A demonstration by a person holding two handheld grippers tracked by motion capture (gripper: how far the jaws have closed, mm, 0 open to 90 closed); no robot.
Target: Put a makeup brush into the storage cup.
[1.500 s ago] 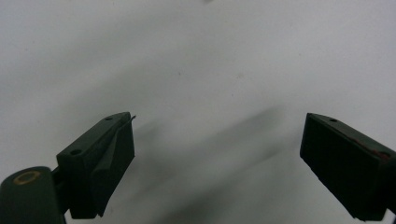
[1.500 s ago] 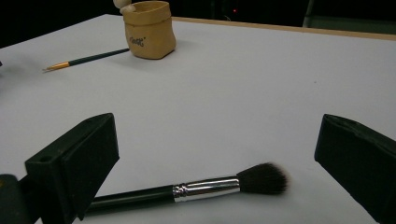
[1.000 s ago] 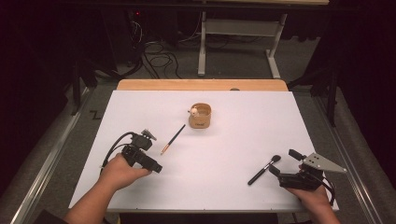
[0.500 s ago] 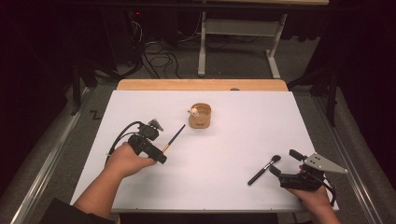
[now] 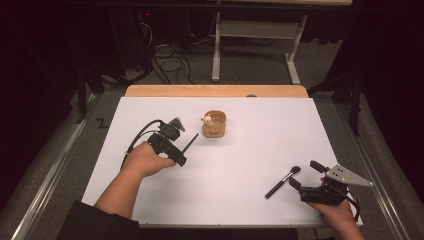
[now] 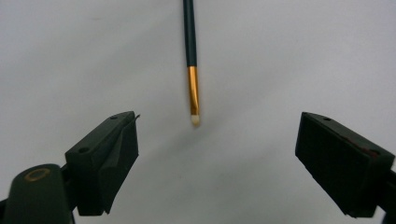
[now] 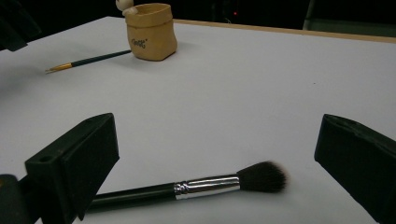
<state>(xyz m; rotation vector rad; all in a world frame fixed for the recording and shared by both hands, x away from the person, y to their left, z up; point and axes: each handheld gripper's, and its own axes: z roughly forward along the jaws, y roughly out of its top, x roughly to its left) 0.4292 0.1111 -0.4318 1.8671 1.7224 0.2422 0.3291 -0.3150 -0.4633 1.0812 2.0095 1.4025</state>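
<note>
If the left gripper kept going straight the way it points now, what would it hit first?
Most likely the thin brush. The left gripper has its jaws wide open, and the brush's pale tip lies on the white table just ahead, roughly centred between them. How near it is stays unclear.

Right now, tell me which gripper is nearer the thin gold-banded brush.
Left. The left gripper hovers right over the thin brush, jaws open around its tip. The right gripper sits far across the table, beside the fluffy brush.
</note>
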